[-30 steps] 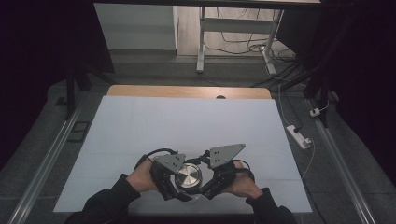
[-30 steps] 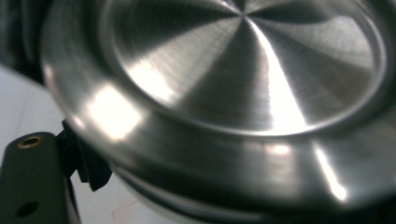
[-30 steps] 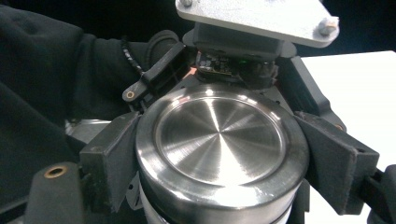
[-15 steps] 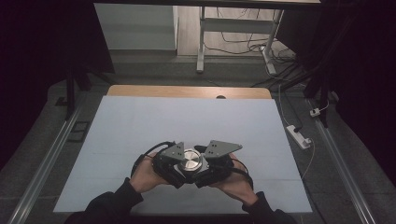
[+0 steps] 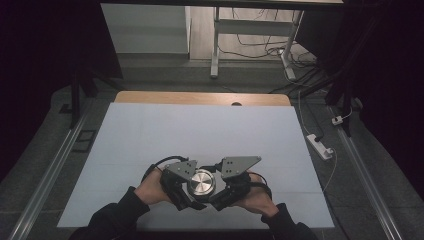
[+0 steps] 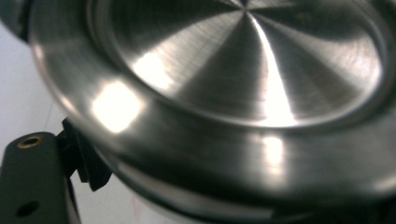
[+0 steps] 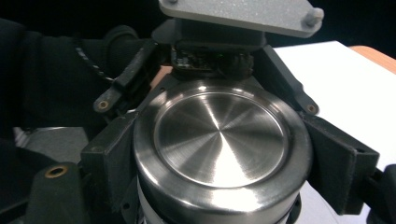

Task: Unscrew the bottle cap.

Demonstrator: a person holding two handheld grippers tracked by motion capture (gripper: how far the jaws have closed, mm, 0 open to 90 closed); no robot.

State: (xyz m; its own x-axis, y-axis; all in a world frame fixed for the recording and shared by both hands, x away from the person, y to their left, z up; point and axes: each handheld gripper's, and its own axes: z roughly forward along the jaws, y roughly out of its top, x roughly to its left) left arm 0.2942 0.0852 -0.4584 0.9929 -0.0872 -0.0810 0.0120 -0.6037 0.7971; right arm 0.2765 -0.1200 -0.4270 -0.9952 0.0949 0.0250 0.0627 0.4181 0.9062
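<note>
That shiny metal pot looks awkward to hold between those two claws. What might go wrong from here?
The steel container is smooth and round, so it might slip or twist between the left gripper and right gripper, which both clamp it from opposite sides. It is also near the front edge of the table, so a slip might send it off.

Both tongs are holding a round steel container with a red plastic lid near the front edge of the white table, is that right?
Not quite: the lid is brushed steel, not red plastic, as the right gripper view shows. Otherwise yes: the left tongs and right tongs hold the round steel container near the white table's front edge.
</note>
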